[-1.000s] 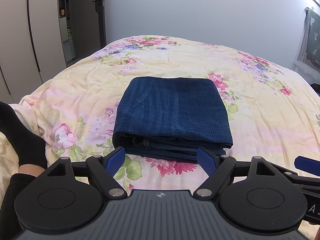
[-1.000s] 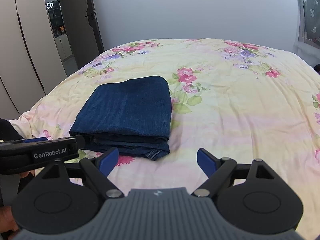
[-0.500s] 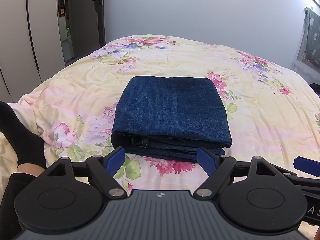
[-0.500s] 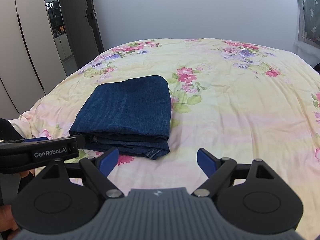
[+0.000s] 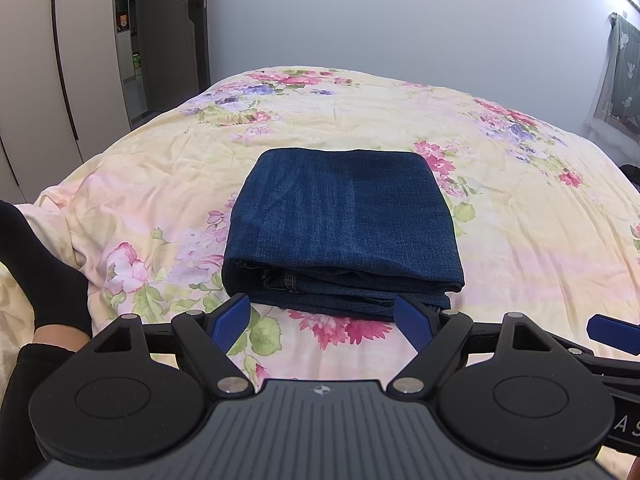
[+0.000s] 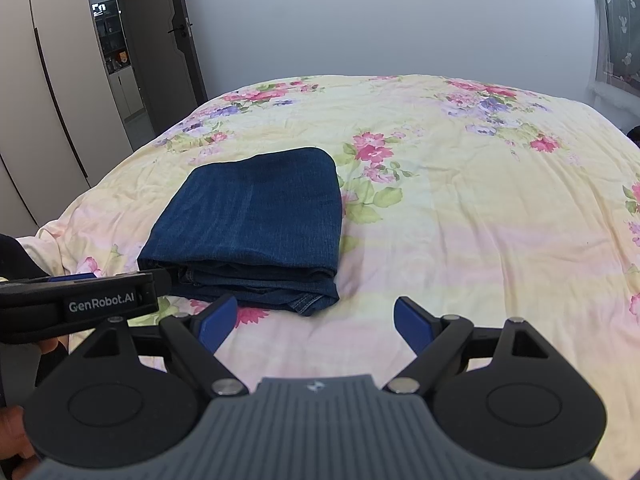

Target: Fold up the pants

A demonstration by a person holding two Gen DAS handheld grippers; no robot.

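Blue-padded fingers (image 5: 232,318) of the left gripper (image 5: 322,318) stood spread wide w/ nothing between them, held just short of the near edge of the pants (image 5: 344,224); no contact that I could see. Same on the right gripper (image 6: 316,318): blue fingers (image 6: 412,322) parted, nothing in them, hovering over bare bedding to the right of the pants and a bit nearer than their front edge.

Pants were dark blue denim, folded into a compact rectangular stack, lying flat on the bedspread (image 5: 520,216). Top panel was smooth; the near edge showed several stacked layers, w/ a stitched hem corner sticking out at the bottom front right in the right wrist view. In the left wrist view the stack sat dead centre ahead of the fingers; in the right wrist view it sat left of centre.

Left gripper's body, w/ "GenRobot.AI" printed on its side, crossed the left edge of the right wrist view, its tip overlapping the stack's near left corner; couldn't tell if touching. A blue tip of the right gripper showed at the far right of the left wrist view.

Bedspread was pale yellow w/ pink & purple flowers, lightly creased. A black sleeve (image 5: 36,264) lay at the left. Beyond: wardrobe doors (image 6: 60,100), a dark door (image 6: 176,40), plain grey wall (image 5: 380,20), curtain (image 6: 616,28) at far right.
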